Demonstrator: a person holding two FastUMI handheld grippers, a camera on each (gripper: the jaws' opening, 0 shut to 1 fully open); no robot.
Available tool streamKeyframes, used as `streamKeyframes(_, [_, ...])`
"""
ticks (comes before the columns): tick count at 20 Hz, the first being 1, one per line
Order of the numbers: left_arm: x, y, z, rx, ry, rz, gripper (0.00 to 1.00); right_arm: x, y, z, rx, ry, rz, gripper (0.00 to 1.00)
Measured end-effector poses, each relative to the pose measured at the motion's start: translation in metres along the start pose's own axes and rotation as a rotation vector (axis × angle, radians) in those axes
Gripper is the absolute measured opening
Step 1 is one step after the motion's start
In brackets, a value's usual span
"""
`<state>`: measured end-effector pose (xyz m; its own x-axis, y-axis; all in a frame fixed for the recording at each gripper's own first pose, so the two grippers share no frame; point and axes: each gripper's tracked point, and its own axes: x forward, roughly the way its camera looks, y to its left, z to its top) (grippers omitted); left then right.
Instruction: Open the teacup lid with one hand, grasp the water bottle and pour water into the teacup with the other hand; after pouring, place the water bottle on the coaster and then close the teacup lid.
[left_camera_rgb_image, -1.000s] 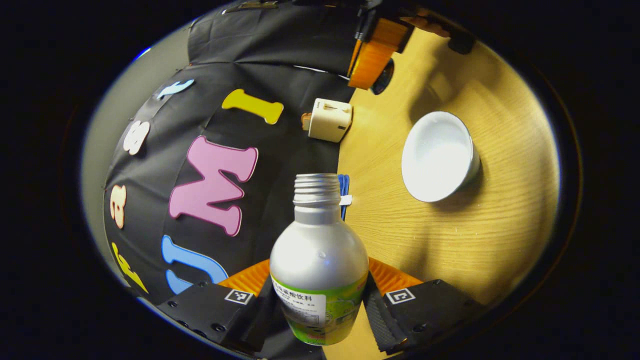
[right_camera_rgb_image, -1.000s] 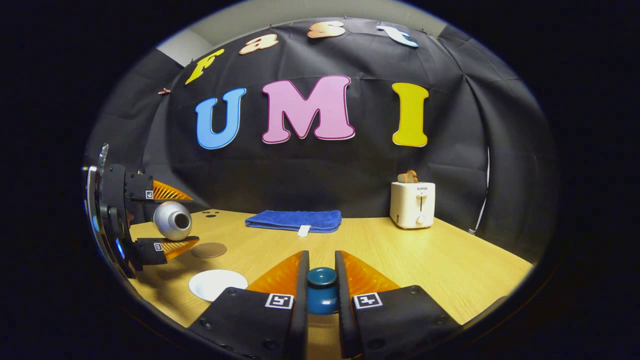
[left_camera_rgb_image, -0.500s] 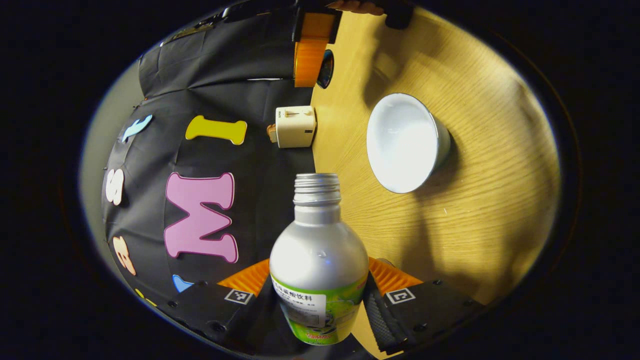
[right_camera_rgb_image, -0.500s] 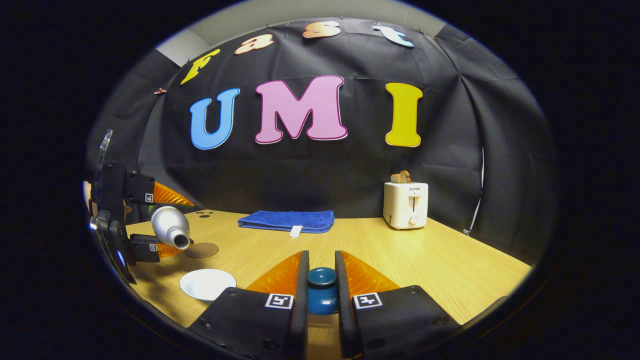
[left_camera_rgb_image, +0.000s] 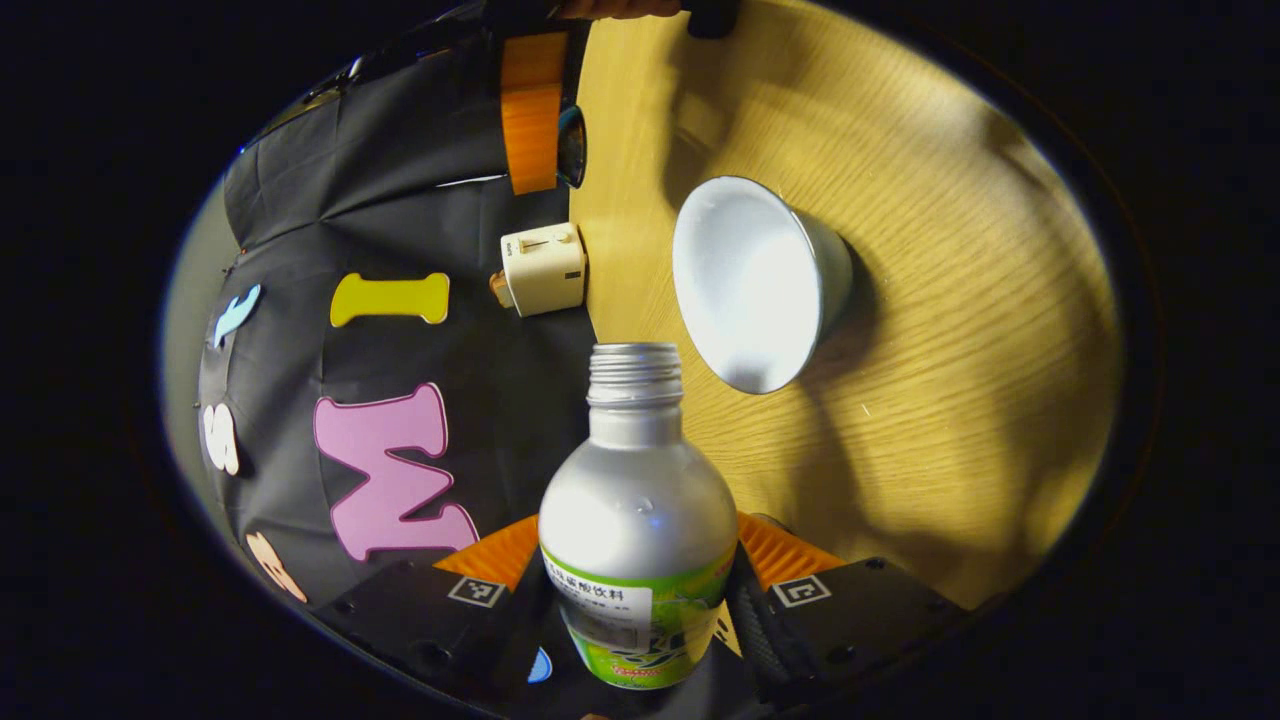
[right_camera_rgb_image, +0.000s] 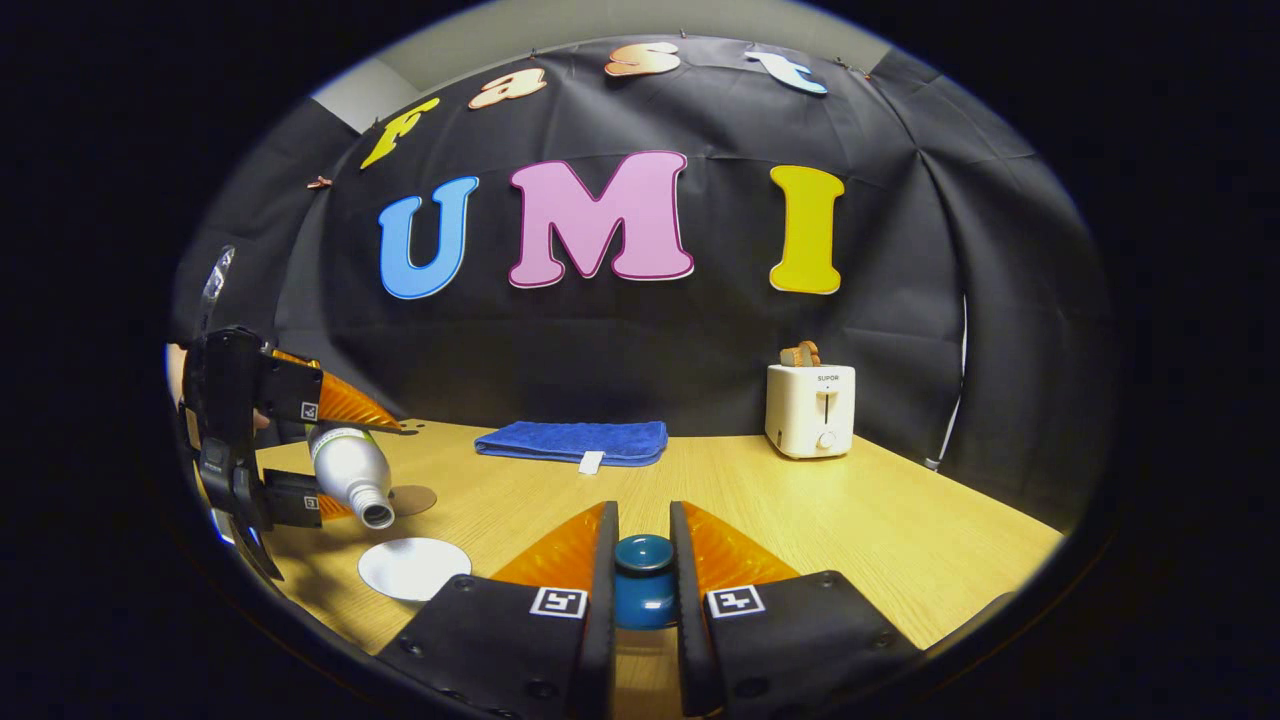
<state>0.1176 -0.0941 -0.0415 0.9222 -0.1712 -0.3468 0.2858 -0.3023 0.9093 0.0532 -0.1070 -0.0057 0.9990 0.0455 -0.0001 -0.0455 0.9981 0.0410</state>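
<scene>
- Tipped further than a second before, the water bottle (right_camera_rgb_image: 349, 470) slanted mouth-down above the teacup (right_camera_rgb_image: 414, 568), clamped at its body between both fingers of the left gripper (left_camera_rgb_image: 640, 590).
- Beyond the bottle's open neck, the white teacup stood uncovered on the wooden table (right_camera_rgb_image: 860, 520), with the brown coaster (right_camera_rgb_image: 412, 499) just behind it.
- Right of the teacup, the right gripper (right_camera_rgb_image: 644, 580) stayed closed on the blue teacup lid (right_camera_rgb_image: 644, 555).
- Farther back from the teacup lay a blue towel (right_camera_rgb_image: 575, 441); a toaster (right_camera_rgb_image: 810, 408) stood at the wall.
</scene>
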Motion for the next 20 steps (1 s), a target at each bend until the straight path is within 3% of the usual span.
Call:
streamKeyframes(7, [0.003, 0.0065, 0.001, 0.088, 0.01, -0.015, 0.82, 0.0006, 0.0, -0.0002, 0.0, 0.0, 0.0, 0.29])
streamKeyframes(20, [0.0041, 0.0077, -0.0074, 0.14, 0.047, -0.031, 0.82, 0.0008, 0.0006, 0.0002, 0.0, 0.0, 0.003, 0.29])
